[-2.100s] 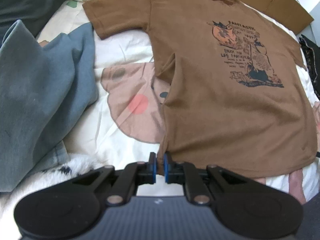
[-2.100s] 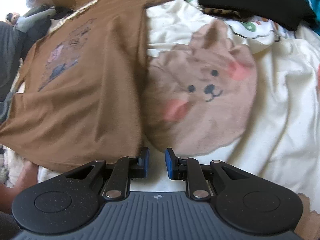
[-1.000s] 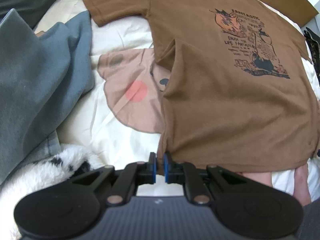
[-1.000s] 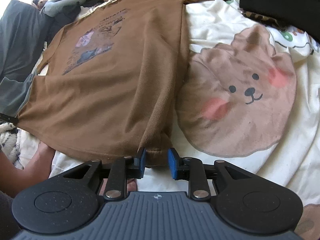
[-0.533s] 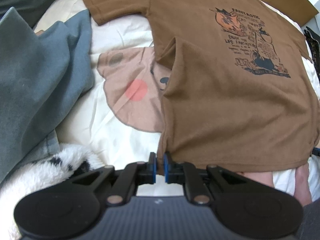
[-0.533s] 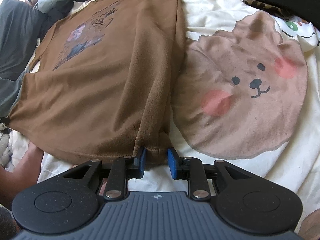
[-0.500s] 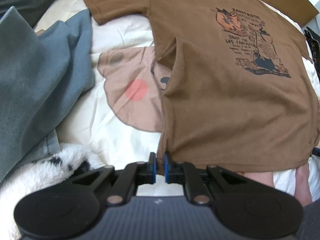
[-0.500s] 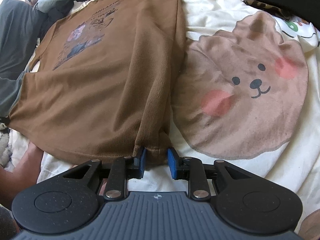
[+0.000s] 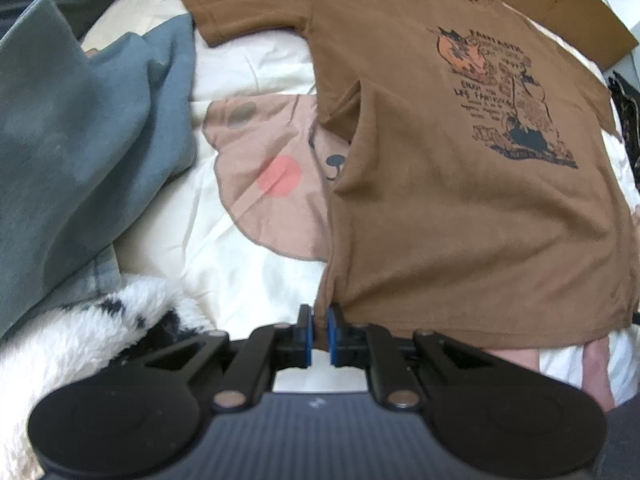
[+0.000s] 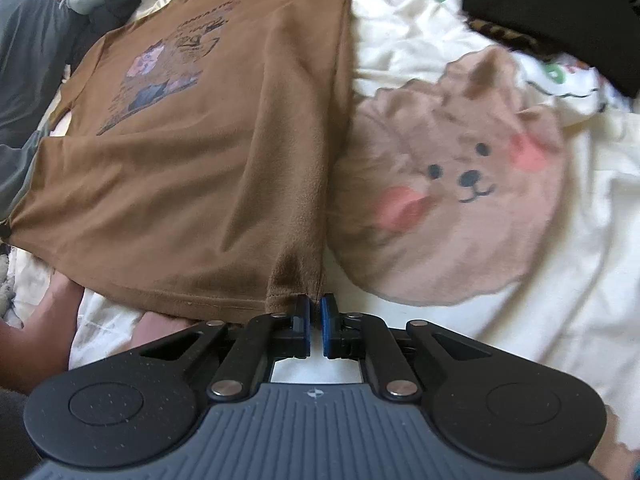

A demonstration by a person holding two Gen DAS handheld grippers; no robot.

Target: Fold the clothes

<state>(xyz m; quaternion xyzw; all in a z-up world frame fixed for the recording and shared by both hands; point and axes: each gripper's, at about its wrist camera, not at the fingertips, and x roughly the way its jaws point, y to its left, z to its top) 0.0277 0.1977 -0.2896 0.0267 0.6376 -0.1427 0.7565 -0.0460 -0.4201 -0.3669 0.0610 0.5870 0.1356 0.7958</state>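
A brown T-shirt (image 9: 460, 184) with a dark and orange print (image 9: 508, 96) lies face up on a cream bedsheet (image 9: 256, 272). My left gripper (image 9: 319, 314) is shut on the shirt's bottom left hem corner. In the right wrist view the same T-shirt (image 10: 192, 168) stretches away from me, and my right gripper (image 10: 315, 304) is shut on its bottom right hem corner. The hem hangs taut between the two corners, lifted slightly off the sheet.
A blue-grey garment (image 9: 80, 128) and a white fluffy item with black patches (image 9: 88, 332) lie at the left. Bear faces (image 10: 452, 184) are printed on the sheet. A black garment (image 10: 560, 8) lies at the far right, cardboard (image 9: 560, 4) beyond the collar. A person's bare knee (image 10: 48, 320) shows below the hem.
My right gripper closed from open onto the shirt's right hem corner. The left gripper kept its hold on the left corner, and the hem has pulled slightly tighter.
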